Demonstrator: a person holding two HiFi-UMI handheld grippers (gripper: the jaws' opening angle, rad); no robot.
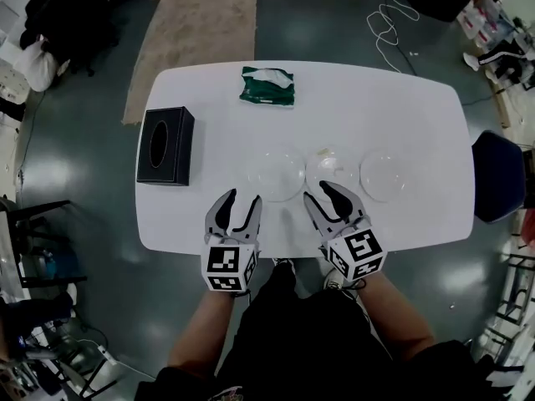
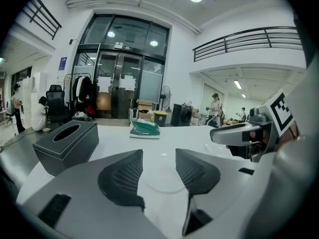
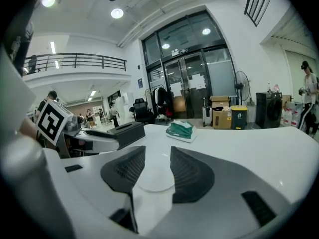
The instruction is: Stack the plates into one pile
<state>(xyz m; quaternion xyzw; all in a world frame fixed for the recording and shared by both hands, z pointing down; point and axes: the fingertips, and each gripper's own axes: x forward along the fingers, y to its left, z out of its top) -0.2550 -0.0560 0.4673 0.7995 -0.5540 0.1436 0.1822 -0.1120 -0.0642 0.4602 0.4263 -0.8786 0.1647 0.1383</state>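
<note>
Three clear plates lie in a row on the white table [image 1: 393, 98]: a left plate [image 1: 277, 174], a middle plate [image 1: 331, 169] and a right plate [image 1: 387, 175]. My left gripper [image 1: 240, 203] hovers open near the table's front edge, just short of the left plate [image 2: 162, 176], nothing between its jaws. My right gripper [image 1: 328, 195] is open too, its tips at the near rim of the middle plate [image 3: 155, 177]. Neither gripper holds anything.
A black tissue box [image 1: 165, 145] stands at the table's left. A green packet [image 1: 267, 86] lies at the far middle. A dark blue chair [image 1: 499, 174] sits off the right end. The person's legs are under the front edge.
</note>
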